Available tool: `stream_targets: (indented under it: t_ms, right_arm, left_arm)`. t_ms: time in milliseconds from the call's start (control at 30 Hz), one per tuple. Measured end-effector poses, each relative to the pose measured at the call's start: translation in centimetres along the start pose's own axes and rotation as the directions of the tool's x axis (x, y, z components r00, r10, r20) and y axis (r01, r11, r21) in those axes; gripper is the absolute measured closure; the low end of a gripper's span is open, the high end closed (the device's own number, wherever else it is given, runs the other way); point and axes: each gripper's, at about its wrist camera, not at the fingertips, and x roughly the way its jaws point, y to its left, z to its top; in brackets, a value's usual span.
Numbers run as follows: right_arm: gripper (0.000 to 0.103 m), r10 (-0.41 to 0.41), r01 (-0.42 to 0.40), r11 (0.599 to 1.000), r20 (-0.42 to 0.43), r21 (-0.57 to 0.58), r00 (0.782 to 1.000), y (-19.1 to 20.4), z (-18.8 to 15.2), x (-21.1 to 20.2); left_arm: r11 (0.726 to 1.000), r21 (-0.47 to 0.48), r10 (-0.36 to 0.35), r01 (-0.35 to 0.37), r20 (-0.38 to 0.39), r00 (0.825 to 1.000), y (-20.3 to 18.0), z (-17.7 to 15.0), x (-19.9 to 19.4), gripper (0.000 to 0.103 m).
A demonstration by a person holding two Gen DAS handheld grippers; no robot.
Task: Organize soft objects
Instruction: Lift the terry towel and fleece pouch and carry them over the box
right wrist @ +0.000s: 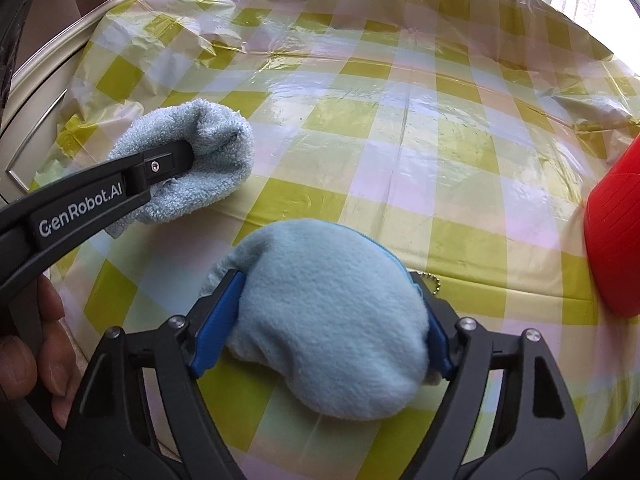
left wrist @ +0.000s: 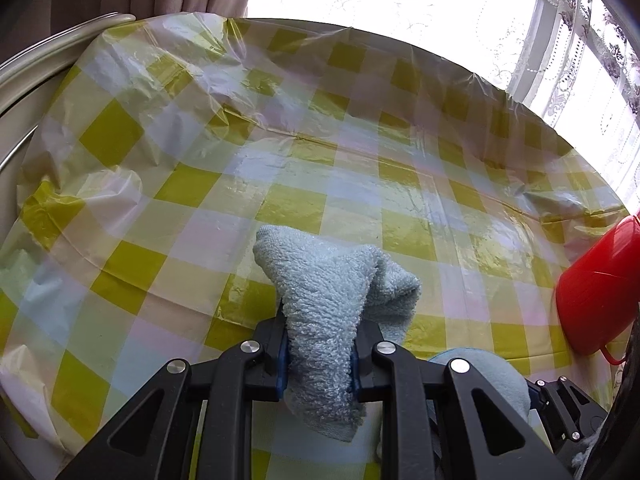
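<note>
A light blue terry towel (left wrist: 328,280) is pinched between the blue pads of my left gripper (left wrist: 320,328), which is shut on it; its folded ends stick up past the fingertips. The right wrist view shows the same towel (right wrist: 208,148) hanging from the left gripper (right wrist: 176,164) just above the tablecloth. A light blue plush pouch (right wrist: 328,320) with a zip and a small bead chain (right wrist: 434,284) sits between the pads of my right gripper (right wrist: 326,280), which press on both its sides. The pouch (left wrist: 480,372) also shows at the lower right of the left wrist view.
A yellow-and-white checked plastic tablecloth (left wrist: 280,160) covers the table, wrinkled at the far left. A red plastic container (right wrist: 616,240) stands at the right edge. White furniture (right wrist: 36,92) is at the left, lace curtains (left wrist: 580,40) behind. A hand (right wrist: 24,360) holds the left gripper.
</note>
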Motion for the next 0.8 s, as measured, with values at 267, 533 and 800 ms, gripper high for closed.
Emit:
stream_targets:
  t_ms: [267, 533, 800]
  right_arm:
    - [0.039, -0.012, 0.012, 1.000, 0.046, -0.016, 0.999, 0.5, -0.3, -1.3]
    - [0.040, -0.024, 0.024, 1.000, 0.092, 0.006, 0.995, 0.1, -1.0, -3.8]
    - [0.040, -0.042, 0.035, 0.998, 0.127, 0.054, 0.991, -1.1, -2.5, -6.8]
  left_arm:
    - [1.000, 0.003, 0.008, -0.008, 0.015, 1.000, 0.1, 0.0, -0.8, 0.080]
    - [1.000, 0.025, 0.015, -0.016, 0.038, 0.999, -0.3, -0.2, -2.3, 0.080]
    - [0.998, 0.070, -0.008, 0.005, 0.046, 0.999, -1.5, -1.1, -4.4, 0.080]
